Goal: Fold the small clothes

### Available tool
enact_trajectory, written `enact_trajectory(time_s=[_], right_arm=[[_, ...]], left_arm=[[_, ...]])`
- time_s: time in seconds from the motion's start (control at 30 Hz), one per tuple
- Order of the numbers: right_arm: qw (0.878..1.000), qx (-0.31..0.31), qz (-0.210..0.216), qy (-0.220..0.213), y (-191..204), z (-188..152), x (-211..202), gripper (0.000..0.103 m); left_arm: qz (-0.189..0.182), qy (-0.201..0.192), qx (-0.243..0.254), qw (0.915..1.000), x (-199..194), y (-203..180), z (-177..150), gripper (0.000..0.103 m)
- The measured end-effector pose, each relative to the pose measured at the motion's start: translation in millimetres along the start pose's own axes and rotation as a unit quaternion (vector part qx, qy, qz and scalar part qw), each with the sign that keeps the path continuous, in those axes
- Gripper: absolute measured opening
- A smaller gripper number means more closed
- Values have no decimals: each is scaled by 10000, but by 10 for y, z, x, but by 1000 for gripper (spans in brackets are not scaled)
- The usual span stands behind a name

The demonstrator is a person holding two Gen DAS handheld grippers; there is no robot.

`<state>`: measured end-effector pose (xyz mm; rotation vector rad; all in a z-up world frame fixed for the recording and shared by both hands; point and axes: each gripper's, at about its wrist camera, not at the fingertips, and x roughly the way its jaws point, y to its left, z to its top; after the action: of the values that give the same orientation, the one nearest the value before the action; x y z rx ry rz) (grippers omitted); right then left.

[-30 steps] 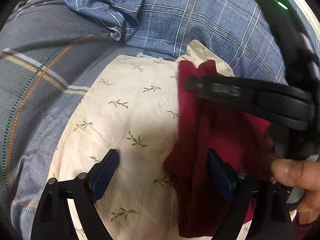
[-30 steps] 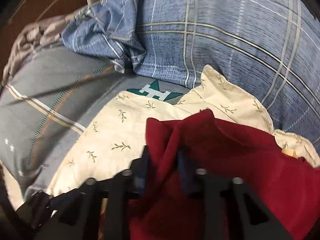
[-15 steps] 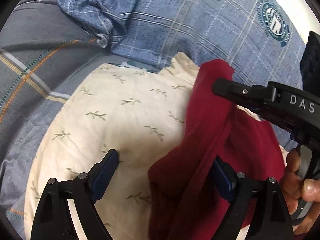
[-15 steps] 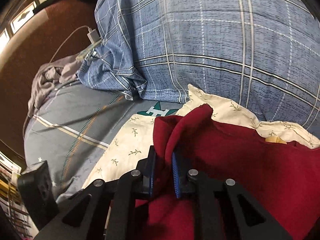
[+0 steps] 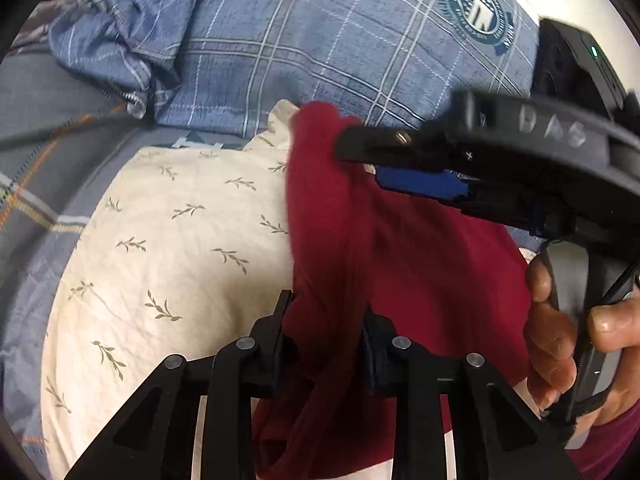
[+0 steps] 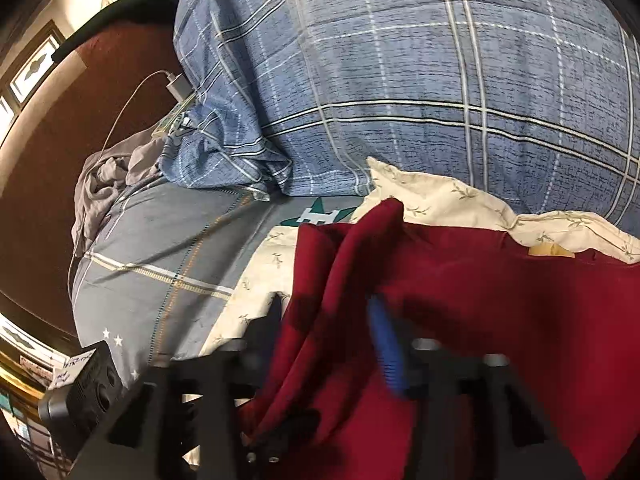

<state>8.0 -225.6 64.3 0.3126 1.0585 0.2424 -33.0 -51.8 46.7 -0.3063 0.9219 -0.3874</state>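
Since a second ago the two have swapped jobs: the left hand-held gripper [image 5: 326, 334], which stood wide apart around the cloth, has just been closing and now pinches a bunched fold of the red garment [image 5: 400, 264], while the right hand-held gripper [image 6: 332, 344], which was clamped on that ridge, has just been opening, so its pads stand apart with the fold loose between them.

Taking the cream leaf-print pillow [image 5: 172, 248] as the anchor: the garment lies across its right half, with its top corner poking up toward the blue plaid duvet [image 5: 320, 48] beyond the pillow. A grey checked sheet [image 6: 168, 248] runs off the pillow's left side.

My take on doing this bit well: looks like a handover, so keep the left pinch firm and the fold taut, lift the right one clear without snagging, then regrab farther along the edge so the cloth spreads flat before folding over.

No baskets or boxes in sight, so nothing to report on containers.
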Motion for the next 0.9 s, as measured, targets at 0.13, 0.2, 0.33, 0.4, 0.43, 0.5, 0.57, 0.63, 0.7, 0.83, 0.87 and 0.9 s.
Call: enact_trajectory(time_s=[0.13, 0.2, 0.33, 0.4, 0.43, 0.5, 0.57, 0.63, 0.7, 0.83, 0.87, 0.9], right_arm=[[9994, -179, -110, 285, 121, -9, 146, 67], [9988, -170, -195, 414, 131, -19, 260, 67], [9963, -481, -481, 523, 175, -77, 403, 34], [9958, -591, -607, 348, 173, -114, 363, 27], [9965, -542, -564, 297, 150, -122, 339, 24], [9975, -460, -501, 175, 103, -135, 269, 22], [9981, -415, -460, 53, 69, -134, 181, 20], [9986, -338, -415, -43, 26, -113, 94, 18], [9992, -198, -296, -165, -46, -96, -18, 17], [9995, -22, -140, -265, -150, -82, -139, 16], [9995, -6, -122, -280, -172, -89, -163, 16], [9995, 14, -115, -301, -194, -94, -188, 16]], left_arm=[[37, -39, 134, 9999, -20, -62, -10, 27], [43, -35, 152, 9999, -32, -71, -11, 26], [138, -27, 265, 9996, -50, -117, -21, 26], [176, 1, 279, 9995, -47, -123, -19, 26], [187, 3, 277, 9994, -47, -127, -16, 27], [220, -2, 270, 9994, -63, -138, -18, 29], [276, 8, 214, 9994, -84, -138, -21, 45], [277, 15, 136, 9995, -115, -120, -31, 54], [322, 38, 69, 9995, -132, -98, -40, 63], [250, 105, 25, 9996, -135, -124, -80, 64], [235, 128, 56, 9996, -129, -149, -83, 60], [160, 135, 84, 9997, -134, -190, -80, 55]])
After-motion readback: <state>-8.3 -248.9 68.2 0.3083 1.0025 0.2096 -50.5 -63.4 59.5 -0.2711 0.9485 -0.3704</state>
